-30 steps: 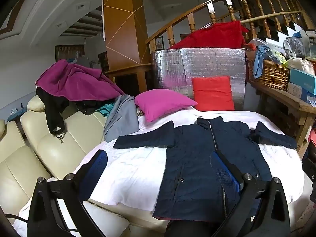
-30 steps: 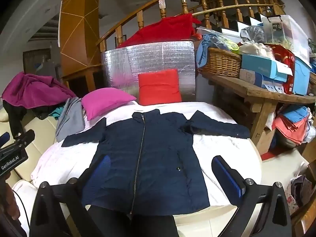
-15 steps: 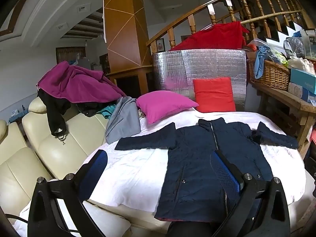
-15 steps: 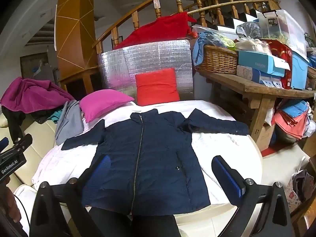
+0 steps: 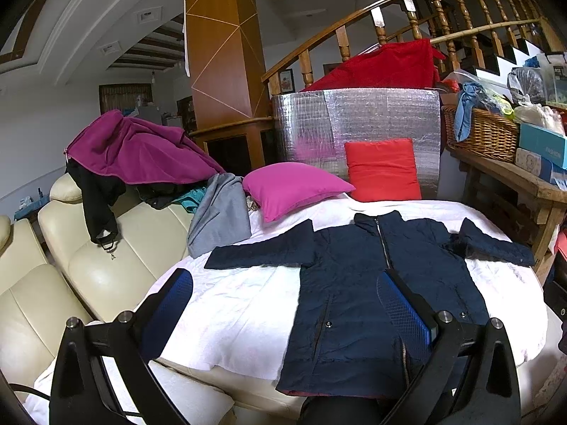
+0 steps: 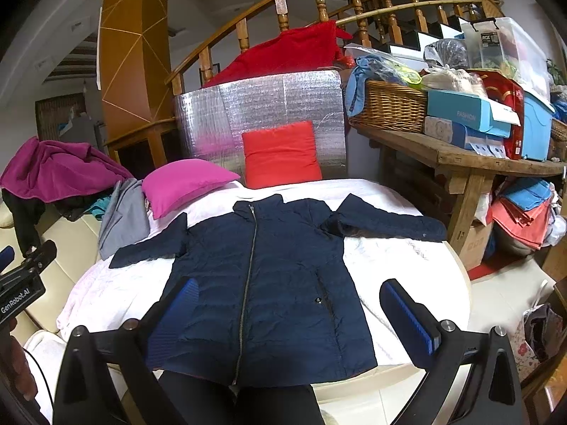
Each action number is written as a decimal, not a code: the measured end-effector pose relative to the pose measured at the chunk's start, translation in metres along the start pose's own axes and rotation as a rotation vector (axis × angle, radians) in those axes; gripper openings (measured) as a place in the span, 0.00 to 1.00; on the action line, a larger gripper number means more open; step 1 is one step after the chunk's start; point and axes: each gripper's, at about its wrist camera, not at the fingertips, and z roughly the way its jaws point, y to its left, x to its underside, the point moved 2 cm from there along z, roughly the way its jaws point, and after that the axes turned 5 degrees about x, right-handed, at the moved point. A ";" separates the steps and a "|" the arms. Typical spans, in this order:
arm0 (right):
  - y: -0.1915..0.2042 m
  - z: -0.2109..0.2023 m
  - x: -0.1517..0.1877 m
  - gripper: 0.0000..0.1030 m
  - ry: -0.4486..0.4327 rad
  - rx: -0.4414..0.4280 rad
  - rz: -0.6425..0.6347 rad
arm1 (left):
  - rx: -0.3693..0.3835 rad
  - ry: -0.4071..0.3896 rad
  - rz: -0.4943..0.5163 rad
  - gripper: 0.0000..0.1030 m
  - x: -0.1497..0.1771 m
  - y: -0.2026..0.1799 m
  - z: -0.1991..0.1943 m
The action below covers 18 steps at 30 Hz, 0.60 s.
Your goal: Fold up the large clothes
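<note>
White-covered round table (image 6: 407, 258) in front of me, cloth bare on both sides. Navy jacket (image 6: 262, 283) lies flat, zipped, sleeves spread, hem at the near edge. My left hand-held gripper (image 5: 283, 304) hangs released above the hem, left of the zip; my right hand-held gripper (image 6: 287, 313) spread wide too, straddling the jacket's lower half.

The right finger (image 5: 404, 313) of the left gripper (image 5: 283, 304) is covering part of the navy jacket (image 5: 354, 283) near the table's front edge. The person's dark legs (image 6: 244, 400) are hiding the jacket's hem and are running out of the bottom edge.
</note>
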 end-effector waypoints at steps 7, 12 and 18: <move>0.000 0.000 0.001 1.00 -0.001 0.002 -0.003 | 0.001 0.002 -0.005 1.00 0.000 0.001 -0.001; 0.000 0.001 0.000 1.00 -0.001 0.002 -0.005 | 0.001 0.002 -0.007 1.00 -0.001 0.001 -0.001; -0.001 0.000 0.000 1.00 -0.001 0.002 -0.005 | 0.002 0.004 -0.007 1.00 -0.002 0.001 -0.001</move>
